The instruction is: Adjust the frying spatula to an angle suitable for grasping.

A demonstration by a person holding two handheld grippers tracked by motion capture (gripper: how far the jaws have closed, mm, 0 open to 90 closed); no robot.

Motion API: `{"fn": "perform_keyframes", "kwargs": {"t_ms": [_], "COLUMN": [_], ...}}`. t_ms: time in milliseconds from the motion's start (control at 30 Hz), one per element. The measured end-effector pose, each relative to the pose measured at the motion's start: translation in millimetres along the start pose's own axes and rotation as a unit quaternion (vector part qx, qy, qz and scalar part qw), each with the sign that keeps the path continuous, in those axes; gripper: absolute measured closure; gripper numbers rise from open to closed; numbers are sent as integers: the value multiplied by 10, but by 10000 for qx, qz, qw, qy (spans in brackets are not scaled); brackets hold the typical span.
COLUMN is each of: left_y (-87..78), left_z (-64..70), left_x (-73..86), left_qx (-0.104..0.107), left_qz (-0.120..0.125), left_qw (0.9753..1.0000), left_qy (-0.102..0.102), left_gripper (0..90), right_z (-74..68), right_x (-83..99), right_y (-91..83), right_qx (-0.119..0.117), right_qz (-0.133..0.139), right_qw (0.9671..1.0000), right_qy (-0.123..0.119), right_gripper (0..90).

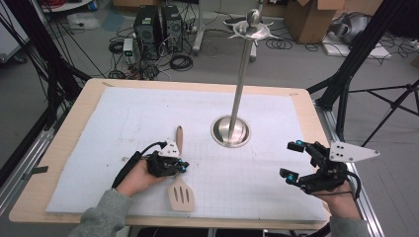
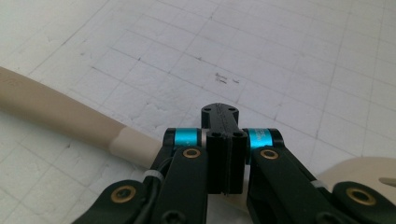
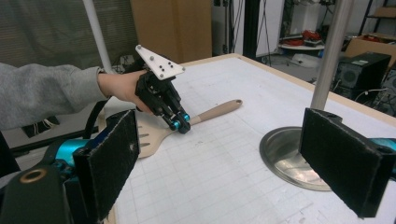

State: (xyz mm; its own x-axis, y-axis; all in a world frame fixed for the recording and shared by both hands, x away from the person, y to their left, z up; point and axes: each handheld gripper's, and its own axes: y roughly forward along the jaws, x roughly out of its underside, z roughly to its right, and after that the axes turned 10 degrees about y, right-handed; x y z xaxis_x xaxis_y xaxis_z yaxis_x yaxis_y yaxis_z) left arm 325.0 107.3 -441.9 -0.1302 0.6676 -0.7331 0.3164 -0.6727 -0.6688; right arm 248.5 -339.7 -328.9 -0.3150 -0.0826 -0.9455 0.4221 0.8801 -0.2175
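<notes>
- Spatula (image 1: 180, 185) lies flat on the white gridded mat (image 1: 123, 128), low on the left half of the surface (image 1: 69, 128), slotted blade toward the person, brown handle end pointing away toward the far edge.
- Left claw (image 1: 183, 167) is right down at the spatula's neck, where the pale blade part meets the handle.
- In the left gripper view, the left claw (image 2: 225, 154) has its jaws pressed together, no gap between the pads; the spatula (image 2: 70, 116) runs crosswise underneath them, handle out to the left, blade (image 2: 369, 170) peeking out at the right.
- Whether the jaws actually pinch the spatula or just sit closed on top of it, I cannot tell from here.
- From the right gripper view the left claw (image 3: 180, 123) tips down onto the spatula (image 3: 210, 113), grey sleeve (image 3: 42, 93) behind it.
- Right claw (image 1: 292, 160) hovers well apart on the right side of the mat, jaws spread wide, nothing between them.
- Right gripper view confirms it: the two black pads (image 3: 112, 158) stand far apart with bare mat in the gap.
- Metal stand (image 1: 231, 131) with its round base sits mid-mat between the two claws, pole rising straight up.
</notes>
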Motion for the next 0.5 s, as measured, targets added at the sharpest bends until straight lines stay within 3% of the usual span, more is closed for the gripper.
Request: {"fn": "perform_keyframes", "kwargs": {"t_ms": [500], "left_y": [-106], "left_z": [30], "left_x": [73], "left_qx": [-52], "left_qz": [99], "left_qw": [9999], "left_qy": [-16], "left_gripper": [897], "right_z": [34], "right_x": [-32], "right_y": [130], "right_qx": [-146], "right_qz": [-59], "right_qw": [9999], "right_qy": [-22], "right_gripper": [114]}}
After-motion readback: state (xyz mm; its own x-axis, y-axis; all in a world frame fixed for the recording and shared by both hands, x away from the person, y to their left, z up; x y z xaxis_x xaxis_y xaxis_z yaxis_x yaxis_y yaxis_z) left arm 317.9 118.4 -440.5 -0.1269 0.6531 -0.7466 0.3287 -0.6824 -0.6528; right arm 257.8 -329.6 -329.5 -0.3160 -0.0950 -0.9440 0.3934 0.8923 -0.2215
